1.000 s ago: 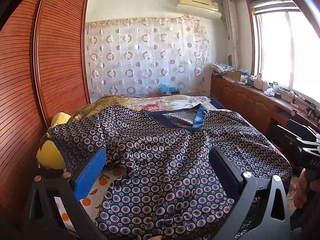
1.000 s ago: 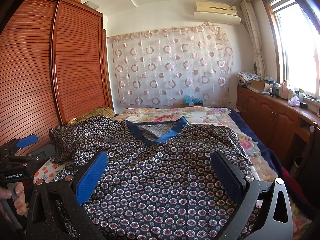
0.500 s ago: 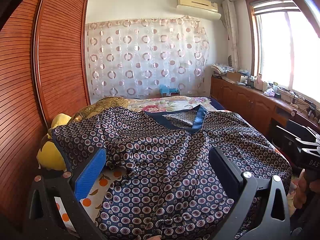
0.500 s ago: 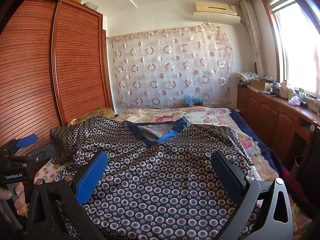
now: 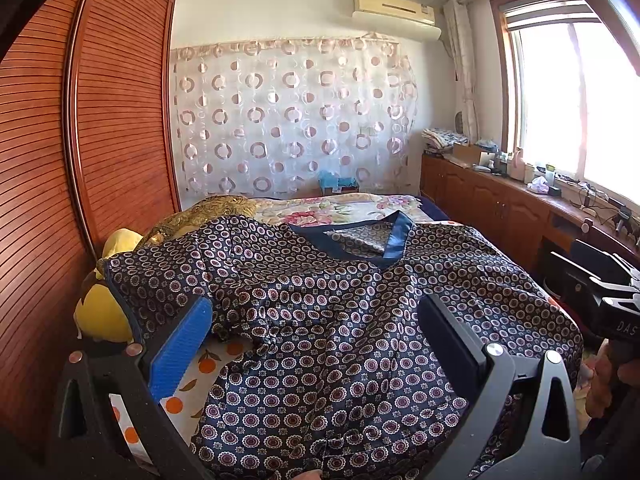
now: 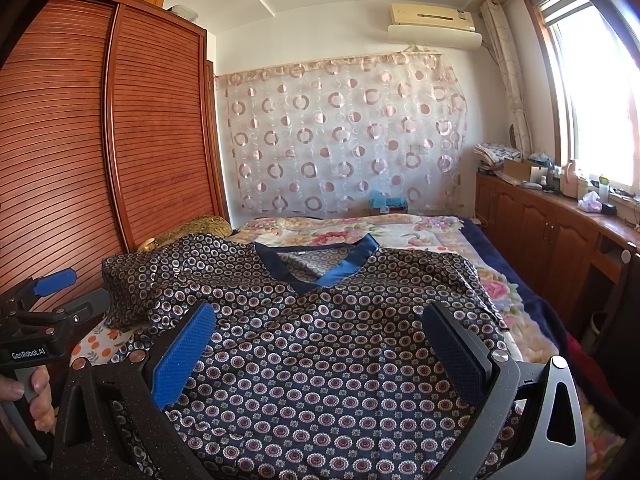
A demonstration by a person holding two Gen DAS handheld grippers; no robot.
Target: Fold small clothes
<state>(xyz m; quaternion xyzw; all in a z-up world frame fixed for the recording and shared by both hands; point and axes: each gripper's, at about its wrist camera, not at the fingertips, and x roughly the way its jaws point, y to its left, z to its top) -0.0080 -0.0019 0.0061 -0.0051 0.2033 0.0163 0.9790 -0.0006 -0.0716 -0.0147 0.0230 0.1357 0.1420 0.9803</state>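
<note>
A dark navy top (image 5: 340, 320) (image 6: 340, 360) patterned with small circles lies spread face up on the bed, its blue V-neck collar (image 5: 396, 236) (image 6: 344, 264) pointing away from me. Its left sleeve (image 5: 160, 276) (image 6: 136, 280) drapes over a lump at the bed's left side. My left gripper (image 5: 316, 344) hovers open over the top's left lower part, nothing between its fingers. My right gripper (image 6: 320, 344) hangs open above the top's middle, also holding nothing. The right gripper's body (image 5: 612, 300) shows at the left view's right edge, and the left gripper (image 6: 36, 320) with a hand on it at the right view's left edge.
Under the top are a floral bedspread (image 6: 360, 228) and a sheet with an orange-fruit print (image 5: 200, 364). A yellow plush toy (image 5: 104, 312) and a gold cushion (image 5: 208, 212) lie by the wooden wardrobe (image 5: 80, 160). Low cabinets (image 6: 552, 232) with clutter run under the window on the right.
</note>
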